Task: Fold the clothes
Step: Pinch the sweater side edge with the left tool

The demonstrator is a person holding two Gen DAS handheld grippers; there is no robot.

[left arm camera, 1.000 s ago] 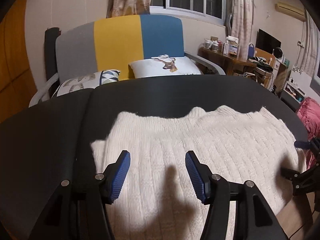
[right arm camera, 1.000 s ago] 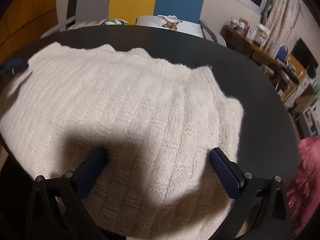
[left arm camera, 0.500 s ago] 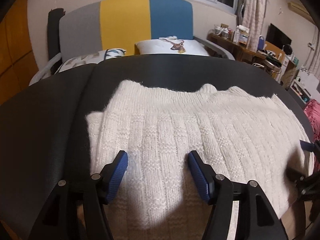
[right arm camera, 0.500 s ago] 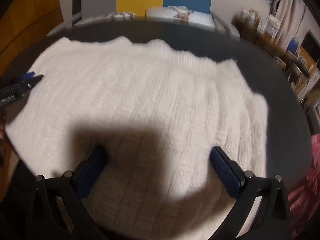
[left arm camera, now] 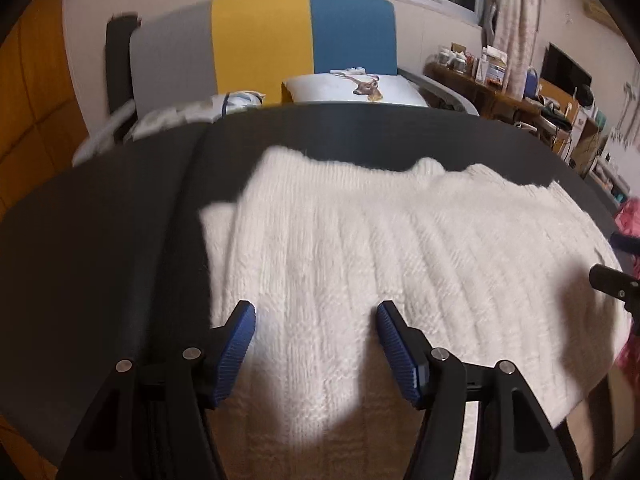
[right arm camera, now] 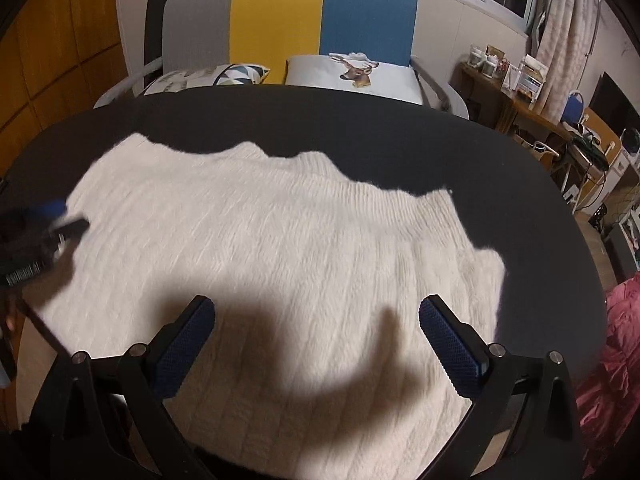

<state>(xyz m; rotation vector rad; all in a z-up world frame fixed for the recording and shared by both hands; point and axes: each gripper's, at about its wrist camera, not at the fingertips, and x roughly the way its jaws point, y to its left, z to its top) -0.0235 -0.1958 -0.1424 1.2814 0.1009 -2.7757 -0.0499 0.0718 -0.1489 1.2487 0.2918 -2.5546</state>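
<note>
A cream ribbed knit sweater (left arm camera: 400, 264) (right arm camera: 280, 248) lies spread flat on the dark round table (left arm camera: 100, 248) (right arm camera: 360, 136), its near edge hanging over the table's front. My left gripper (left arm camera: 316, 312) hovers over the sweater's left part; its jaws are opening, with only flat knit showing between the blue pads. My right gripper (right arm camera: 316, 312) stands wide open above the sweater's right half, holding nothing. The left gripper's tip (right arm camera: 60, 220) shows at the left edge of the right wrist view, and the right gripper's tip (left arm camera: 620, 276) at the right edge of the left wrist view.
Behind the table stands a sofa (right arm camera: 288, 20) in grey, yellow and blue with a deer-print cushion (right arm camera: 356, 72). A cluttered wooden desk (right arm camera: 520, 92) lines the right wall. Pink fabric (right arm camera: 616, 360) lies beyond the table's right edge.
The left gripper's jaws have spread a little wider and it has sunk slightly toward the sweater. The right gripper has drawn back and up, so more of the sweater and table shows.
</note>
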